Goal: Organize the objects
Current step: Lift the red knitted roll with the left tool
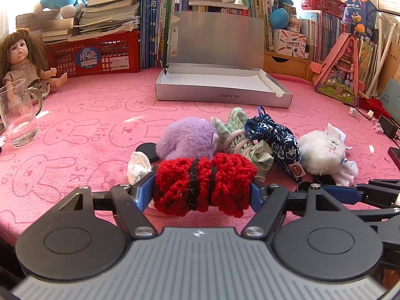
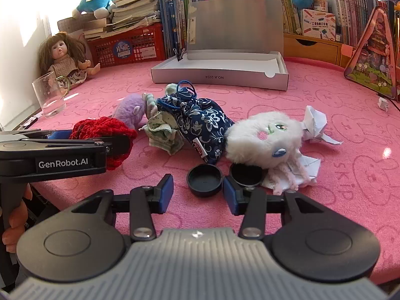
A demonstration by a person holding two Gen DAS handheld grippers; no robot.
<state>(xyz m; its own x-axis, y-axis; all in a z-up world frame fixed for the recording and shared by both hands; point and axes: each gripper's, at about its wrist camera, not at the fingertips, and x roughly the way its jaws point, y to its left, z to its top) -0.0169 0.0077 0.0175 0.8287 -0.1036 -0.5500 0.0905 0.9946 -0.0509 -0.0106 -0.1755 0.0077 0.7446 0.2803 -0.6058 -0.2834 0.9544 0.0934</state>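
Note:
My left gripper [image 1: 203, 191] is shut on a red knitted roll with black bands [image 1: 203, 186], held just above the pink cloth; it also shows in the right wrist view [image 2: 105, 131]. My right gripper [image 2: 198, 195] is open, just short of a black cap [image 2: 204, 179], with a second black cap [image 2: 246, 175] beside its right finger. Behind lie a purple plush [image 1: 187, 137], a green checked cloth [image 1: 237, 135], a navy floral pouch [image 2: 200, 120] and a white plush [image 2: 265, 137]. An open silver box [image 1: 220, 87] stands further back.
A glass mug [image 1: 18, 115] and a doll [image 1: 22, 62] are at the left. Crumpled white paper [image 1: 137, 166] lies by the roll and folded paper [image 2: 315, 125] by the white plush. A red crate [image 1: 95, 55], books and a pink triangular case [image 2: 375, 57] line the back.

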